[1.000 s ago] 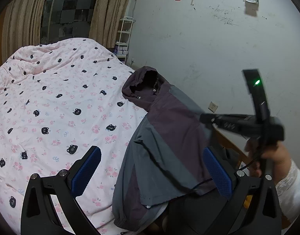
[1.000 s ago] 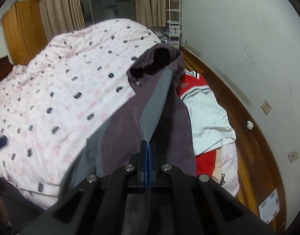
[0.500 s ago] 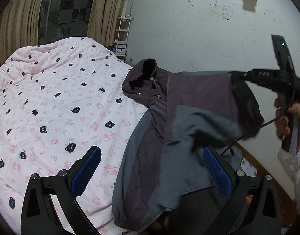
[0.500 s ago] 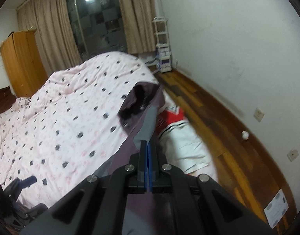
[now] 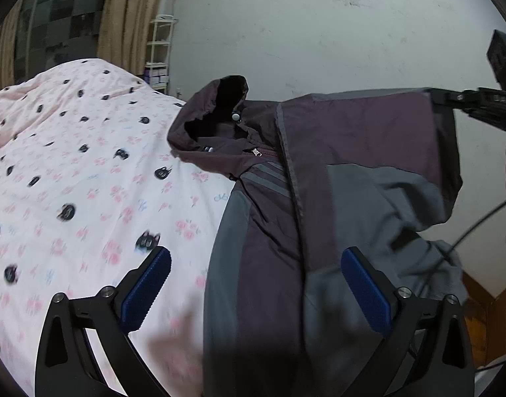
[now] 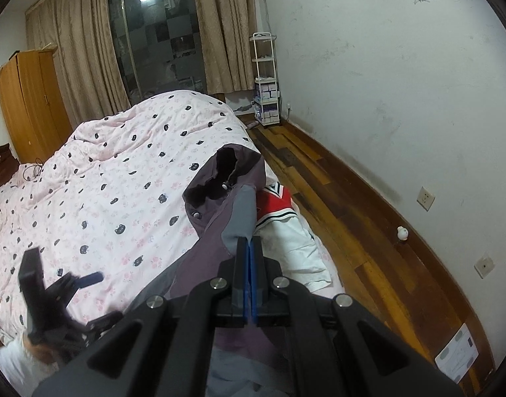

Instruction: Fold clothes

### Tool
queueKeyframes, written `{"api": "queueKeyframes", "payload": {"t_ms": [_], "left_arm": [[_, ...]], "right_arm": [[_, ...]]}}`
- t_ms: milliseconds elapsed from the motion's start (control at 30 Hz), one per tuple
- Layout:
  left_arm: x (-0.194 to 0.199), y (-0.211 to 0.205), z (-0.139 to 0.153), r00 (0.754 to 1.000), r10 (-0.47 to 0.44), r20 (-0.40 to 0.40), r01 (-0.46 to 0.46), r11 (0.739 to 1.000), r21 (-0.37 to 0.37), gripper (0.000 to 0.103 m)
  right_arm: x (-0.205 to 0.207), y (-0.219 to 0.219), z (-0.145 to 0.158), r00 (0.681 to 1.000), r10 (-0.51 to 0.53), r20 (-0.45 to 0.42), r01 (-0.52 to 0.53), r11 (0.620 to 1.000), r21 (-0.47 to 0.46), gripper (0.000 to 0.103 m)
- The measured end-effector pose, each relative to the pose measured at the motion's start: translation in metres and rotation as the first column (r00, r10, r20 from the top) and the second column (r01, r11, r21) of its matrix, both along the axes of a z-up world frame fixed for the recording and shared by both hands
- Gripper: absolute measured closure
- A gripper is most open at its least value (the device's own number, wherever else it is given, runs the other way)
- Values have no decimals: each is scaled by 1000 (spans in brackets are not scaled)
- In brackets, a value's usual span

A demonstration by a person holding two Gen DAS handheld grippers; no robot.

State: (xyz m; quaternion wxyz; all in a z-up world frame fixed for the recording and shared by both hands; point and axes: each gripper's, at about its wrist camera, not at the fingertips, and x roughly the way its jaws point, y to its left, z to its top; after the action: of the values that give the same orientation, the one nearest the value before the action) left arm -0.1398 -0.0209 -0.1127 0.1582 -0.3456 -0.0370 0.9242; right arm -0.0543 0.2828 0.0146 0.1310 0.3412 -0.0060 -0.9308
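Hooded jacket (image 5: 322, 178) lies mid-frame on bed (image 5: 87, 178), sleeve lifted right. My right tool (image 6: 249, 248) is clamped on that sleeve; left tool (image 5: 253, 284) gapes empty. Step: sleeve fold-in. Next, carry sleeve across chest.

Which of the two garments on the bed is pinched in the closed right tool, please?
The purple-and-grey hooded jacket: the right tool is shut on its lifted fabric. The red-and-white shirt lies flat beside it on the bed, untouched.
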Motion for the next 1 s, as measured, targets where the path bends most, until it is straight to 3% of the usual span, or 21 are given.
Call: {"api": "queueKeyframes", "payload": {"t_ms": [133,333,533,600,633,667,800,1000], "left_arm": [[-31,-3,-22,993,-45,105,45,999,5,46],[-45,-7,-50,980,-25,196,34,999,-41,47],[-43,-7,-65,966,-49,253,51,999,-1,48],[-42,-4,-64,964,-61,260,61,998,10,64],[-42,-2,-65,961,-62,271,60,998,16,84],[-41,0,-65,957,-62,283,58,998,22,90],[-42,0,-66,947,-51,318,40,998,43,92],[-28,-3,-51,950,-24,312,11,999,43,100]], "right_arm": [[-3,3,-3,1000,6,-2,-6,1000,5,102],[-8,7,-12,1000,9,6,-9,1000,10,102],[-14,11,-18,1000,8,15,-8,1000,12,102],[-16,11,-19,1000,7,18,-7,1000,10,102],[-17,11,-20,1000,7,20,-7,1000,9,102],[-18,10,-20,1000,7,22,-7,1000,8,102],[-19,11,-20,1000,9,27,-9,1000,2,102],[-16,8,-17,1000,15,28,-15,1000,3,102]]}}
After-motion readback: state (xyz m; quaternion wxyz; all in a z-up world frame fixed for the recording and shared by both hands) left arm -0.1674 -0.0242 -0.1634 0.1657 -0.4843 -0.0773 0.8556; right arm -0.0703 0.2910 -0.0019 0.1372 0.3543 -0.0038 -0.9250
